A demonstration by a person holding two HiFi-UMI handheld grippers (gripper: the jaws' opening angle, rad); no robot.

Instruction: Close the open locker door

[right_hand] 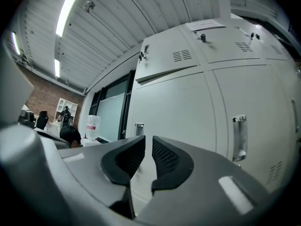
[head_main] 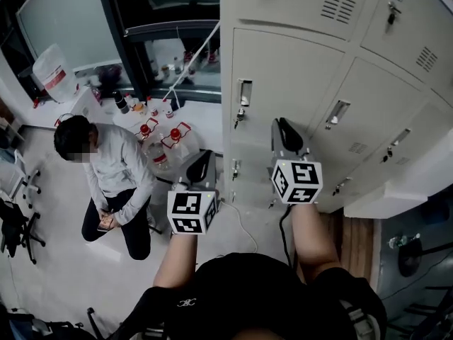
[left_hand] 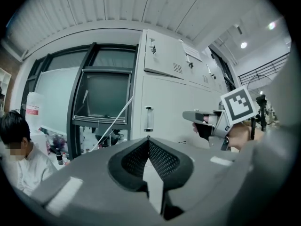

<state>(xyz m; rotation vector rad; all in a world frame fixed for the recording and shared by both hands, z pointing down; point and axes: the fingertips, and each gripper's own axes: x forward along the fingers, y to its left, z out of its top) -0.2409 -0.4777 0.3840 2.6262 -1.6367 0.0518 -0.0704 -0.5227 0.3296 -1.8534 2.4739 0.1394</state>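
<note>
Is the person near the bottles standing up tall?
No, the person is crouched down low with both knees bent and head bowed.

The lockers (head_main: 297,76) run off the top and right edges in the head view. The red-capped bottles (head_main: 175,137) left of the lockers are too small to tell what they hold.
</note>
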